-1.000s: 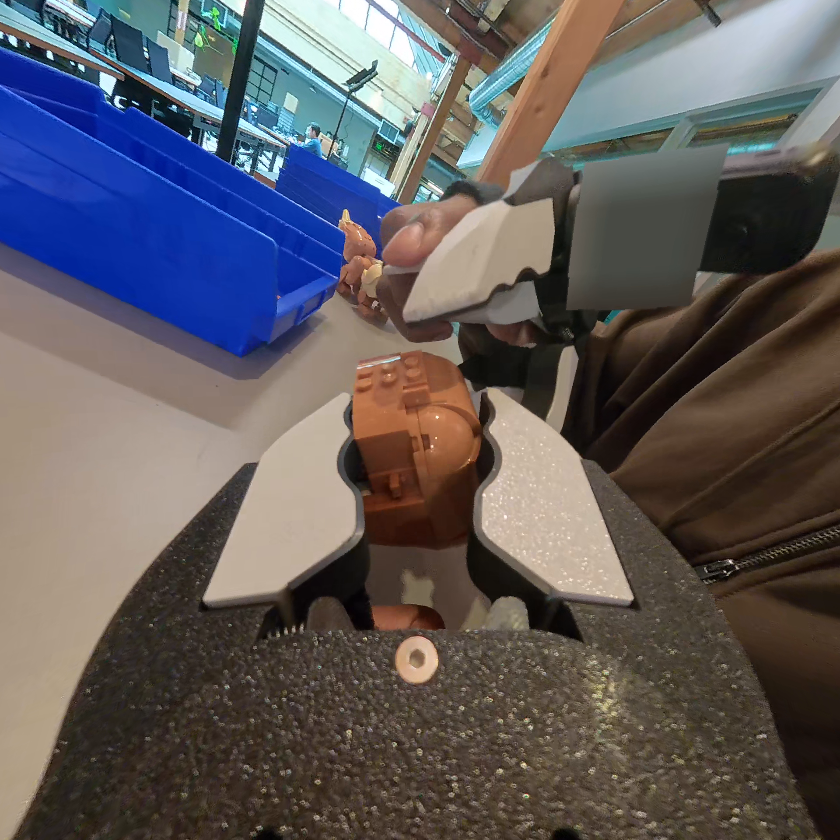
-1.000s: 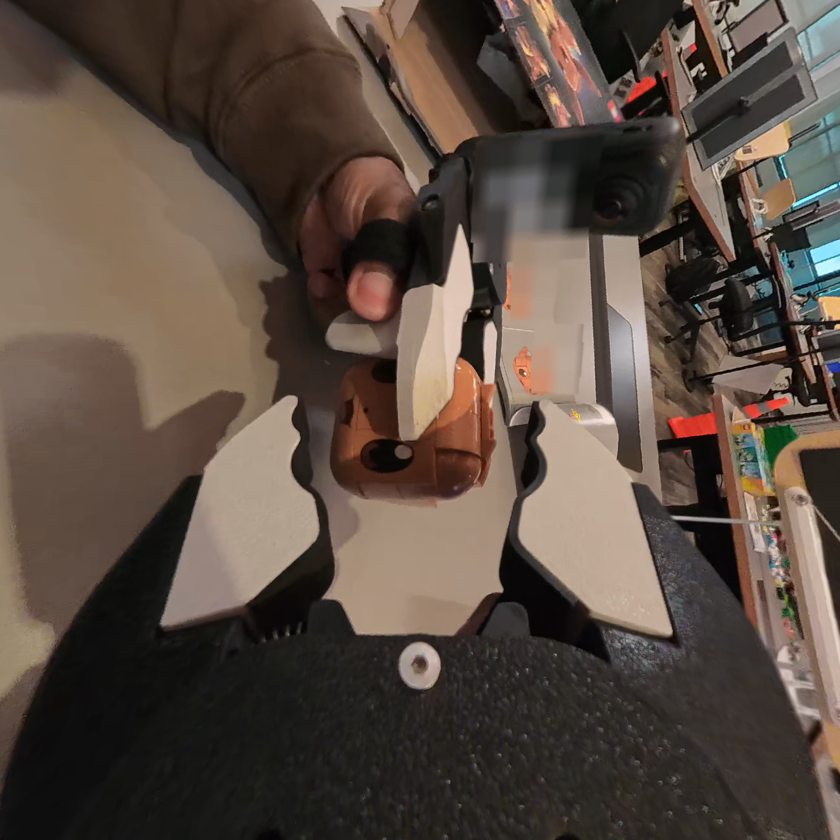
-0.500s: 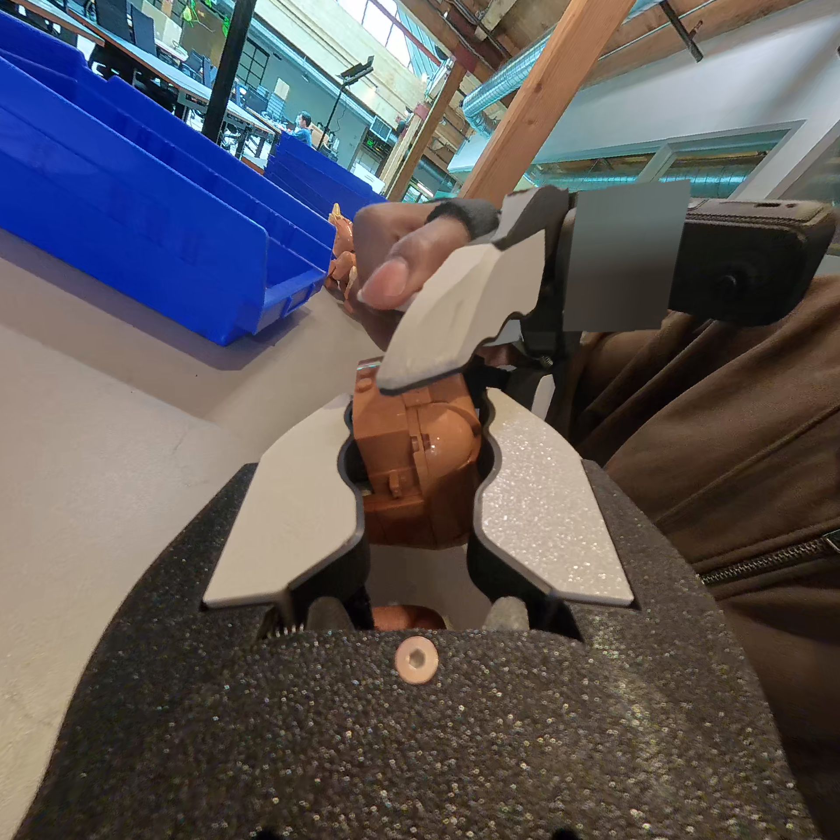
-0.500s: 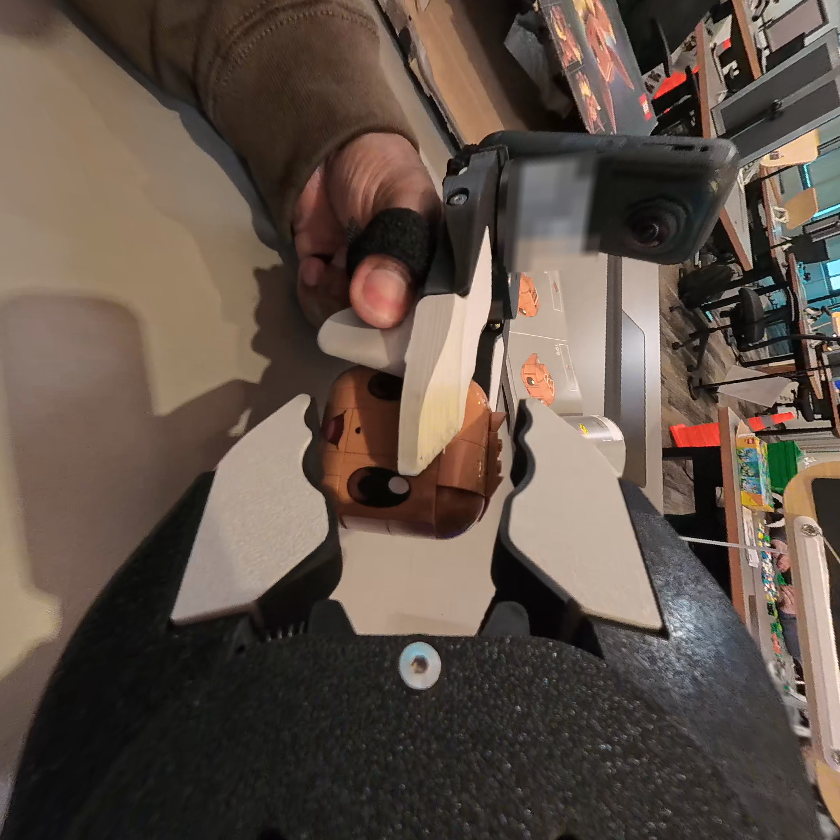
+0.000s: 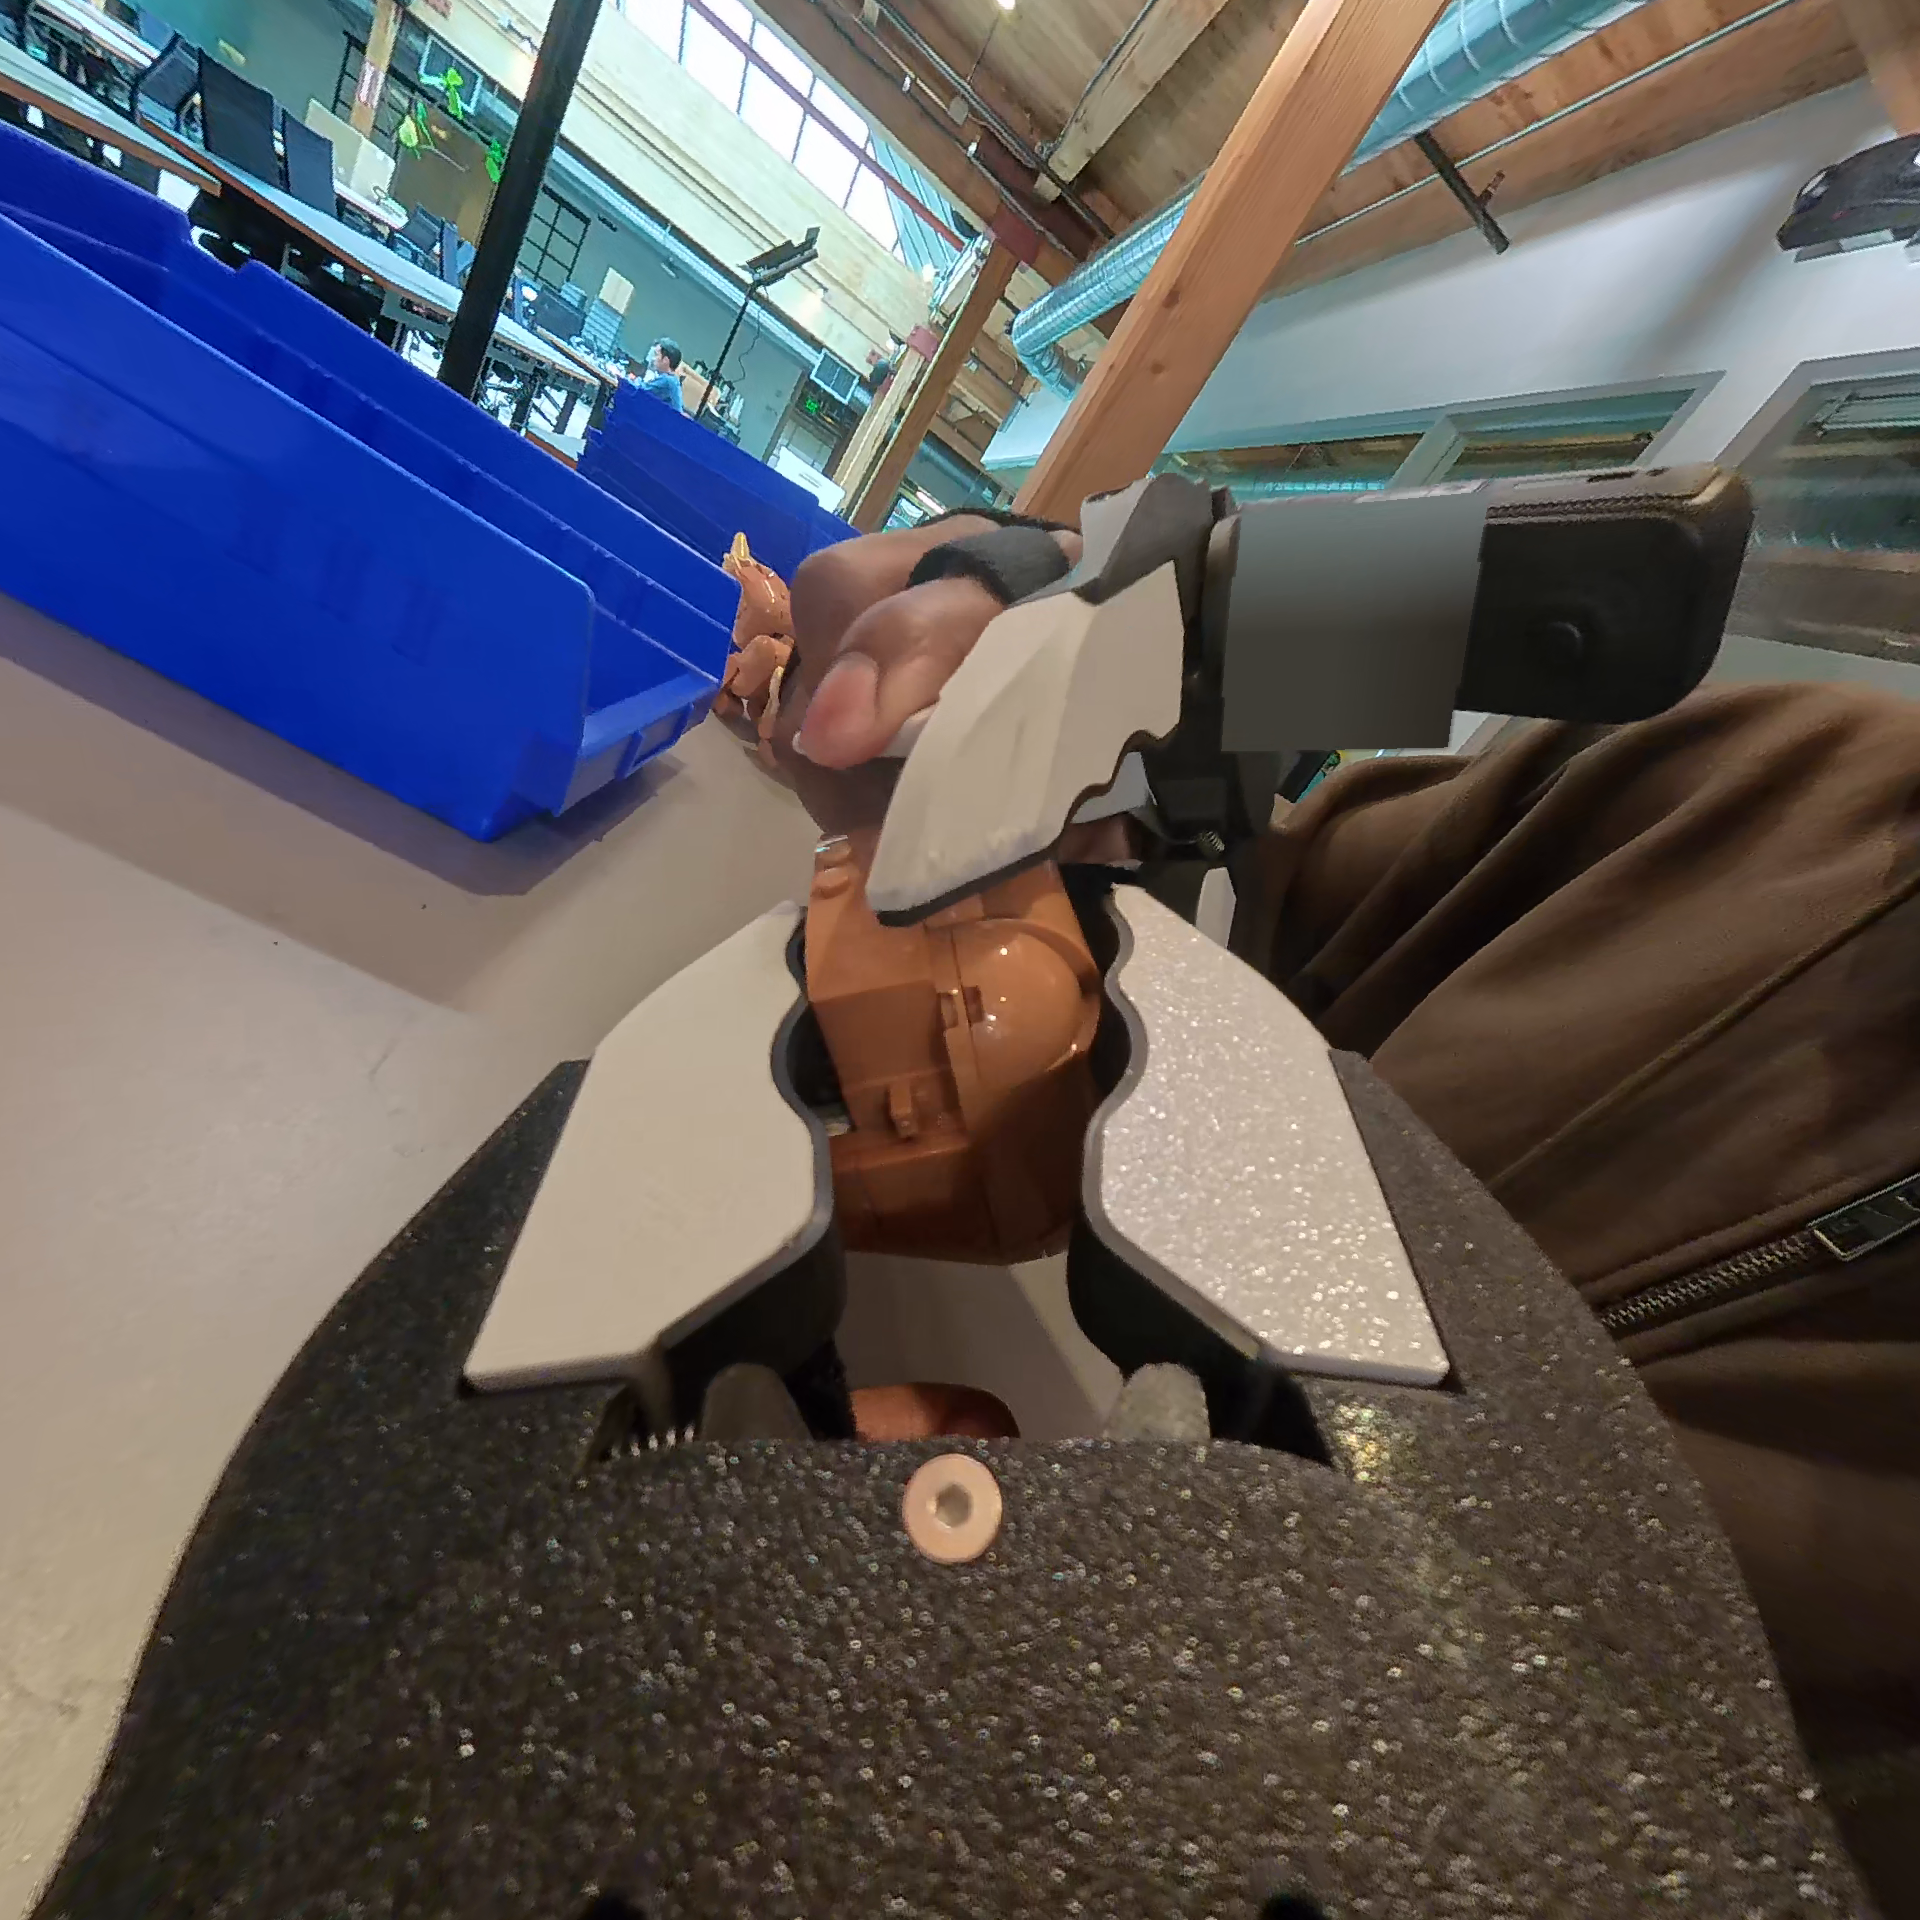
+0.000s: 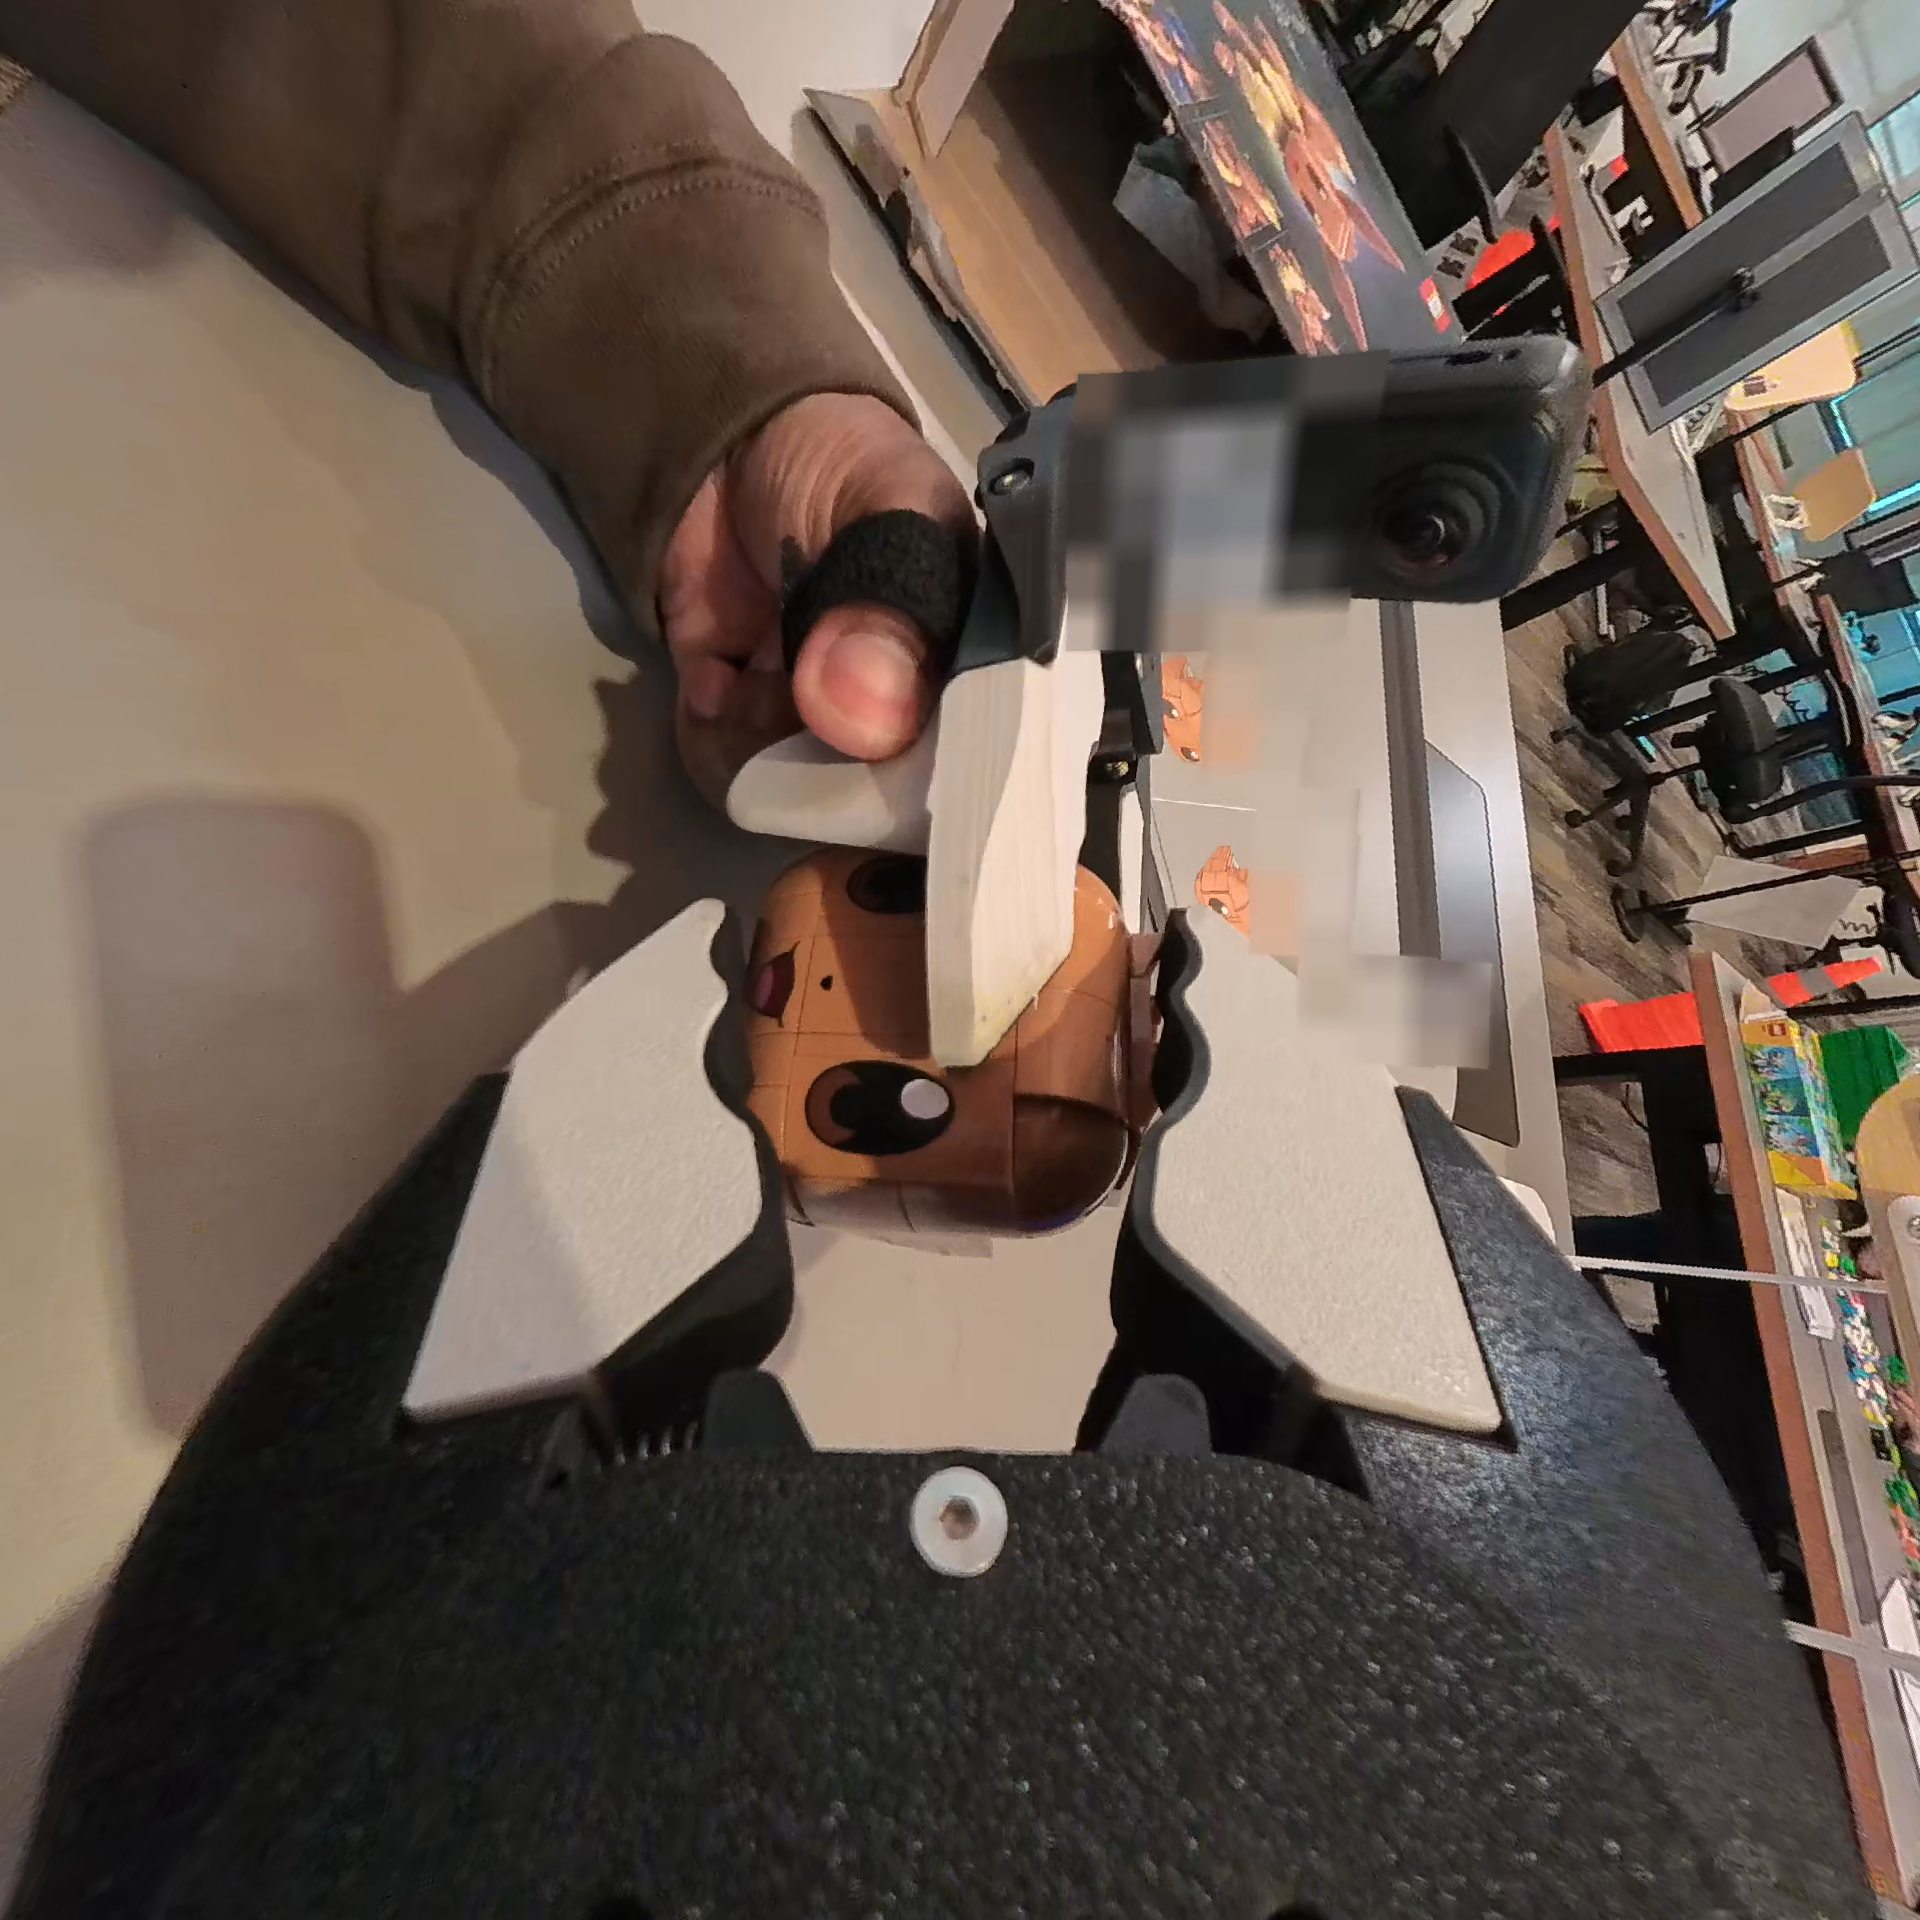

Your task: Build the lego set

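My left gripper (image 5: 951, 1049) is clamped on the brown lego head (image 5: 956, 1081), one finger on each flank, holding it up off the grey table (image 5: 208, 1039). From my right gripper's camera the same head (image 6: 935, 1060) sits straight ahead, in the gap between my two right fingers, its printed face with the eyes and mouth turned toward that camera. My right gripper (image 6: 940, 1101) stands spread, wider than the head; the right-hand finger looks very close to the head's flank or just touching it, the left-hand one has a sliver of gap, so I judge it is not yet gripping. The other grip crosses mine: a pale left finger (image 6: 997, 862) lies over the top of the face, so my right fingers come at the two flanks the left ones leave free. In the left camera a right finger (image 5: 1018, 748) rests on the head's studded top edge, above my left fingers. I think the next move is to close the right fingers on those free flanks, square to the left pair. Behind, blue bins (image 5: 312, 582) line the table, with a small orange lego figure (image 5: 758, 644) just beside them
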`<state>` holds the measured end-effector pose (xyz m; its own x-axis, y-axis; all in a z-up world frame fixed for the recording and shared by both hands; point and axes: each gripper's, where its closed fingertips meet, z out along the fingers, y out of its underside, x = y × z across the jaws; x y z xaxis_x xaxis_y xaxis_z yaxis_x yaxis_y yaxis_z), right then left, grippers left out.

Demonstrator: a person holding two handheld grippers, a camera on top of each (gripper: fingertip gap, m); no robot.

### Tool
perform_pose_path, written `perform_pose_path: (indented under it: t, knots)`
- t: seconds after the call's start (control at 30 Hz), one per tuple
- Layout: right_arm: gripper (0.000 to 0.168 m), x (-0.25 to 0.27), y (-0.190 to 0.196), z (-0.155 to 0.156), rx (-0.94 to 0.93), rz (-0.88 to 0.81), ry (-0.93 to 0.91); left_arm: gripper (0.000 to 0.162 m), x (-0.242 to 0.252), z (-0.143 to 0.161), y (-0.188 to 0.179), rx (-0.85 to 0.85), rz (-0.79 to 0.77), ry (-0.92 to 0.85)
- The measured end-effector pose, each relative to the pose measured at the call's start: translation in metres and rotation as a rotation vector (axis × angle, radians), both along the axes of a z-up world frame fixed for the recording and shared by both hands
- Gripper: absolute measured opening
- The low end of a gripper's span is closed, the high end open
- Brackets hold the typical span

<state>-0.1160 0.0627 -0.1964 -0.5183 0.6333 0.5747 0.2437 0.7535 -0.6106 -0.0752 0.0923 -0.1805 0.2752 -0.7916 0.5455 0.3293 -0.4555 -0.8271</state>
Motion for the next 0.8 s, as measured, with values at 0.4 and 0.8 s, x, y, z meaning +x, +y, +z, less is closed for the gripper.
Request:
perform_pose_path:
  t: [0.4,0.8]
  knots:
    - [0.074,-0.0032,0.0013,0.0033,-0.038,-0.046,0.019,0.05,-0.0018,0.0022,0.0023,0.01,0.023,-0.007]
    - [0.08,-0.0005,0.0035,0.0065,-0.035,-0.016,0.048,0.05,-0.003,0.0096,-0.0015,0.006,-0.007,-0.067]
